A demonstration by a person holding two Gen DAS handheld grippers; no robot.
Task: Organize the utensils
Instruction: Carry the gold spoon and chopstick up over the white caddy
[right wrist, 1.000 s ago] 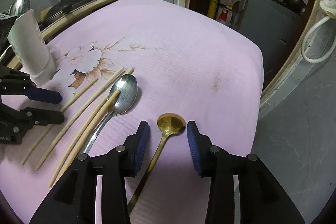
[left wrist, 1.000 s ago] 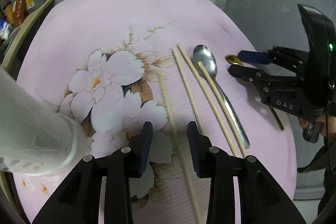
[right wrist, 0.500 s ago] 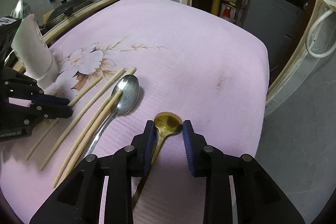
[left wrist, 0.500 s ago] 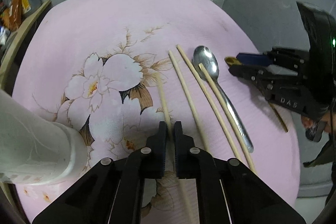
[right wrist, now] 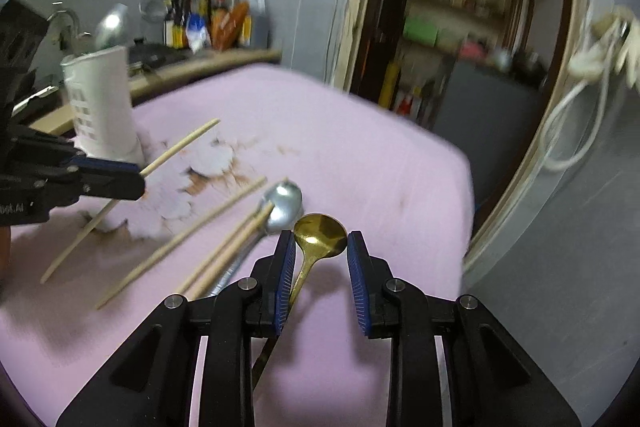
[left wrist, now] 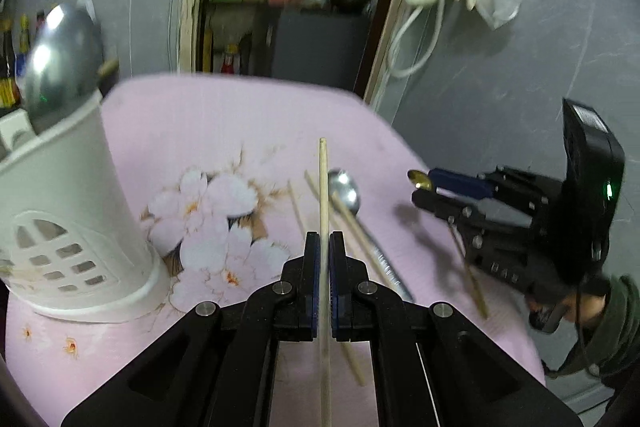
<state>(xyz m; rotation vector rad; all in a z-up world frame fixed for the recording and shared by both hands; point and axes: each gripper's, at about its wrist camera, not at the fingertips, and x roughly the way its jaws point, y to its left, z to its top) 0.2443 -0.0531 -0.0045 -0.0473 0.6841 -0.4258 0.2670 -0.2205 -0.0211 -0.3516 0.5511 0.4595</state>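
We see a bench (left wrist: 224,115) covered in a pink cloth printed with pale flowers. Our left gripper (left wrist: 324,267) is clenched on a single wooden chopstick (left wrist: 323,187), which runs straight forward between its blue pads and is lifted clear of the cloth, its tip pointing toward the far edge of the bench. From the right wrist view the same chopstick (right wrist: 176,149) slants upward out of the left gripper (right wrist: 120,179), with its lower end reaching down toward the cloth.

Our right gripper (right wrist: 320,267) holds a gold spoon (right wrist: 320,233). The bowl of the spoon sits between the two blue pads, and the handle runs back and down against the left pad. The pads stand somewhat apart, and we cannot tell how firmly they press on the spoon. In the left wrist view the right gripper (left wrist: 424,189) is off the right edge of the bench, with the gold bowl showing at its tip and the handle hanging below.

Three more chopsticks (right wrist: 224,247) and a silver spoon (right wrist: 282,205) lie on the cloth near the middle of the bench, just beside each other, with one chopstick resting over the spoon's bowl.

A white slotted utensil holder (left wrist: 68,227) stands upright near the left edge of the bench. A large metal ladle or spoon (left wrist: 60,63) sticks up out of it.
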